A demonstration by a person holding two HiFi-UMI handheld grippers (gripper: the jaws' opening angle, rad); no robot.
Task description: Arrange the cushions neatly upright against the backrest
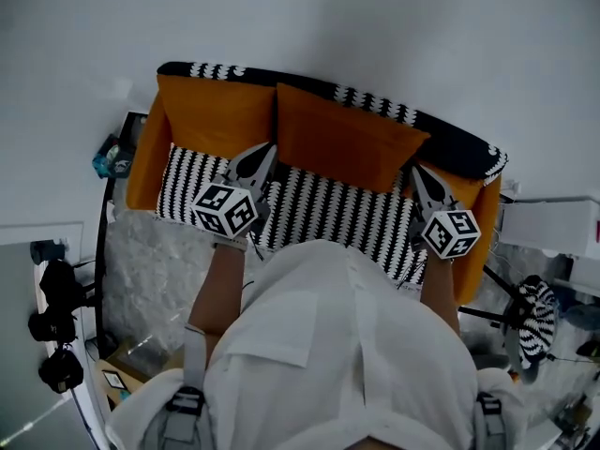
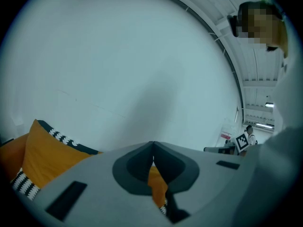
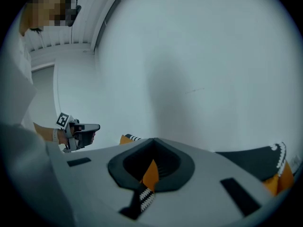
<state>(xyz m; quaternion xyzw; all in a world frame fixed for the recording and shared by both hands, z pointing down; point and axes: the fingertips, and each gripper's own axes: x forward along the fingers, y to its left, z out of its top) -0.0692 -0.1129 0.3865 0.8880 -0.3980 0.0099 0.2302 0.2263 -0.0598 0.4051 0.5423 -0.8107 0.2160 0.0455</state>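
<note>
Two orange cushions lean upright against the backrest (image 1: pixel 450 143) of a small sofa with a black-and-white seat (image 1: pixel 328 209): one at the left (image 1: pixel 216 115) and a wider one at the middle (image 1: pixel 347 139). My left gripper (image 1: pixel 270 148) is shut, its tips at the wider cushion's left edge. At that cushion's right corner my right gripper (image 1: pixel 413 169) is also shut. In the left gripper view the jaws (image 2: pixel 152 145) meet, with orange cloth (image 2: pixel 156 183) showing beyond them. The right gripper view shows closed jaws (image 3: pixel 154 141) above orange cloth (image 3: pixel 150 174). Nothing shows between either pair of pads.
A white wall rises behind the sofa. Black camera gear (image 1: pixel 56 317) and a cardboard box (image 1: pixel 127 373) stand at the left. A white box (image 1: pixel 553 228) and a black-and-white striped thing (image 1: pixel 536 317) lie at the right. The person's torso hides the sofa's front edge.
</note>
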